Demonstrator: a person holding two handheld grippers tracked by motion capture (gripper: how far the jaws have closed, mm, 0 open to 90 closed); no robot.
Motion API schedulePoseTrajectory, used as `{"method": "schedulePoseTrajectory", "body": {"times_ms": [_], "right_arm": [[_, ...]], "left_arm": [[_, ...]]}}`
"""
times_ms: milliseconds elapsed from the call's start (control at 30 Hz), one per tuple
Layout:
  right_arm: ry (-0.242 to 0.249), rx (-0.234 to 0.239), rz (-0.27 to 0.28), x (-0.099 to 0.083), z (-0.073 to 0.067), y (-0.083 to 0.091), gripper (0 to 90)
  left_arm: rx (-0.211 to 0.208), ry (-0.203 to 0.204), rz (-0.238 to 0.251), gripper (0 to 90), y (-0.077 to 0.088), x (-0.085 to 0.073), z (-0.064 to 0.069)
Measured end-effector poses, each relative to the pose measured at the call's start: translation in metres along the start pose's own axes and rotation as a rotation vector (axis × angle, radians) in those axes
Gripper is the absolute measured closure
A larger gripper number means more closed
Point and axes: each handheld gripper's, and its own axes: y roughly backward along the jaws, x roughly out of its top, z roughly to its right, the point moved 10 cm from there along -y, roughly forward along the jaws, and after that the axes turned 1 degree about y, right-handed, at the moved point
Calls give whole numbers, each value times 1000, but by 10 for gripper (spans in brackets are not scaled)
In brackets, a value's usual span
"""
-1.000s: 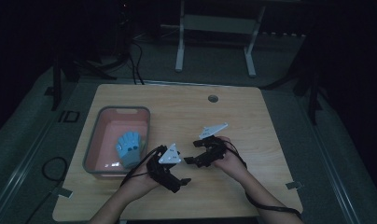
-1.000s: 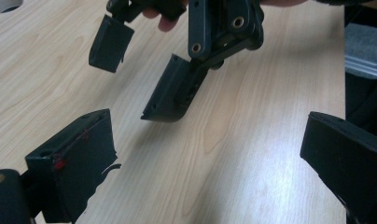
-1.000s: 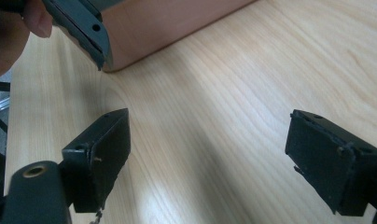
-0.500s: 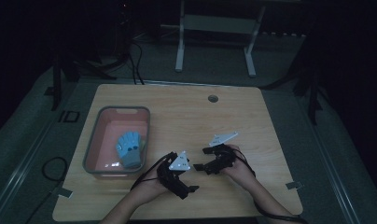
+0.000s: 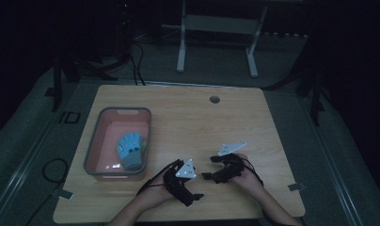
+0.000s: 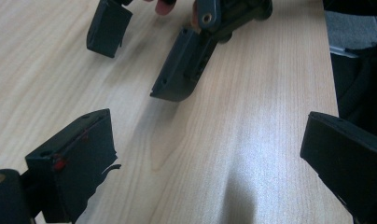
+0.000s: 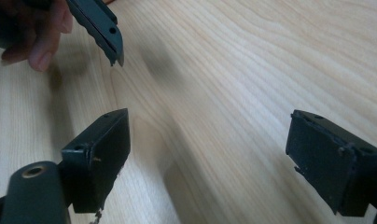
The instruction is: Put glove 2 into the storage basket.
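Left gripper (image 5: 193, 192) and right gripper (image 5: 210, 170) low at near edge of wooden table (image 5: 254, 122), both jaws wide, holding nothing, facing each other, near but apart. Pink tub (image 5: 99, 121) left of them; blue glove (image 5: 131, 149) lying inside. Small hole (image 5: 215, 99) far. Dark room beyond; white frame (image 5: 217, 40) on floor.

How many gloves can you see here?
1. A blue glove lies in the pink bin at the table's left side. Part of the bin floor is dim, so something beneath the glove could be hidden.
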Motion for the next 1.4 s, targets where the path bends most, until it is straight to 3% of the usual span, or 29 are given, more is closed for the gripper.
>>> {"method": "schedulePoseTrajectory", "body": {"times_ms": [367, 733, 833, 1000, 1067, 1200, 1400], "right_arm": [[-5, -6, 13, -17, 1, 10, 136], [-11, -27, 30, -33, 3, 26, 136], [-24, -43, 75, -32, 6, 31, 136], [-22, -59, 92, -33, 8, 34, 136], [-12, -69, 89, -33, 8, 34, 137], [4, -80, 78, -35, 7, 32, 137], [8, -90, 77, -35, 9, 32, 136]], "left_arm": [[-26, -32, -12, 35, -15, -7, 8], [2, -45, -20, 35, -18, -12, 8], [9, -38, -12, 35, -17, -13, 8], [21, -25, -2, 35, -13, -17, 7], [40, -22, 5, 35, -11, -18, 5], [41, 9, 17, 35, -6, -23, 2], [40, 15, 39, 35, -4, -22, 0]]}}
